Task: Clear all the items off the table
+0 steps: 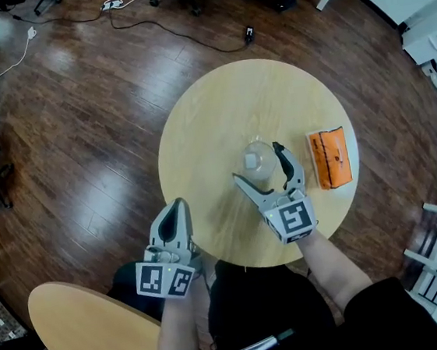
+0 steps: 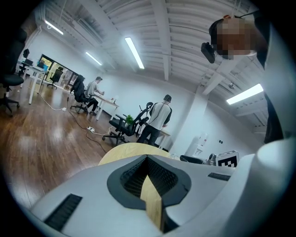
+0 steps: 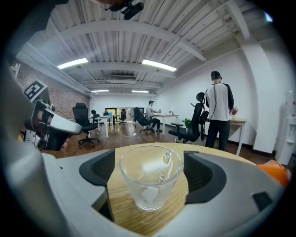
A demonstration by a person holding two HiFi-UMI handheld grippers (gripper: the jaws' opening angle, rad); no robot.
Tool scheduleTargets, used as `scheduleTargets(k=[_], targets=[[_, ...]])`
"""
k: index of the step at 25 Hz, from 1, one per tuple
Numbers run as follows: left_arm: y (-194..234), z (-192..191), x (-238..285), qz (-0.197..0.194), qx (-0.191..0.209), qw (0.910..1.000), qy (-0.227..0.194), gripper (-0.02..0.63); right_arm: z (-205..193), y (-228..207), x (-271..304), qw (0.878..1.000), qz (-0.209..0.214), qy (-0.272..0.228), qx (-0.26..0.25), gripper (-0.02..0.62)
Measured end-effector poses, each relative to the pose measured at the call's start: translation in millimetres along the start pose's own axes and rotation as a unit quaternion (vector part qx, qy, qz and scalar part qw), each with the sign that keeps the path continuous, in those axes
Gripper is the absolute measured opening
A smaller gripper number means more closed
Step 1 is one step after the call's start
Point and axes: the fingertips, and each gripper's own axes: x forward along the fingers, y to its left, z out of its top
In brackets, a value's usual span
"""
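Two items: a clear glass cup and an orange pouch sat on the round worktop. The cup stood upright right of centre. The pouch lay flat near the right rim, close to the cup but apart from it.
Right claw: spread wide around the cup, one pad on either side. The right gripper view showed a gap at each pad, so nothing was grasped.
Left claw: clenched on nothing, held by the worktop's near-left rim, well apart from both items.
Step in hand: seemingly the approach to the cup, with the jaws placed but not closed.
Next move: likely a gentle, square closing on the cup's wall. The glass looked smooth and narrowed toward its base, so a grip low down could slip. A straight lift would then keep it clear of the pouch.
Worktop: pale wood, bare apart from those two things.
Nearby: a second round wooden top stood lower left.
Room: dark plank floor with trailing cables, office chairs, and a standing person far off. Strip lights ran overhead.
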Motion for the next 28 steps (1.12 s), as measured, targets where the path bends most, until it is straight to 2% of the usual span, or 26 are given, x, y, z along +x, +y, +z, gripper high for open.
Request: scheduleTargets(k=[5, 10, 14, 15, 20, 22, 24, 25, 27, 28], targets=[[-24.5, 17.3, -20.3, -0.012, 0.009, 0.9998, -0.011, 0.0, 28.2, 0.7, -38.5, 1.0, -0.011, -0.025, 0.006, 0.474], [-48.3, 56.3, -40.1, -0.035, 0.029, 0.998, -0.044, 0.0, 88.9, -2.4, -90.2, 0.994, -0.01, -0.091, 0.059, 0.472], [-51.8, 94.3, -63.8, -0.035, 0.031, 0.9957, -0.08, 0.0, 131.2, -7.7, -138.0, 0.989, -0.02, -0.135, 0.05, 0.463], [-52.9, 104.2, -75.4, -0.032, 0.034, 0.995, -0.088, 0.0, 140.8, -4.6, -151.4, 0.989, -0.02, -0.143, 0.043, 0.427], [-55.4, 134.0, -126.2, -0.023, 0.069, 0.9904, -0.118, 0.0, 172.2, 0.8, -207.0, 0.982, -0.028, -0.183, 0.022, 0.327], [-52.8, 134.8, -137.3, -0.024, 0.072, 0.9901, -0.118, 0.0, 171.3, -1.6, -219.2, 0.982, -0.038, -0.182, 0.022, 0.311], [-48.8, 136.7, -148.1, -0.022, 0.065, 0.9899, -0.124, 0.0, 167.6, 3.2, -225.0, 0.984, -0.043, -0.17, 0.008, 0.263], [-46.6, 137.9, -152.9, -0.019, 0.062, 0.9895, -0.129, 0.0, 165.9, 8.3, -225.8, 0.985, -0.04, -0.165, 0.0, 0.195], [-42.3, 140.5, -158.7, -0.013, 0.064, 0.9883, -0.138, 0.0, 166.8, 21.2, -223.2, 0.986, -0.031, -0.161, -0.007, 0.112], [-40.9, 142.2, -159.2, -0.012, 0.068, 0.9878, -0.14, 0.0, 170.0, 27.5, -220.2, 0.986, -0.029, -0.162, -0.007, 0.043]])
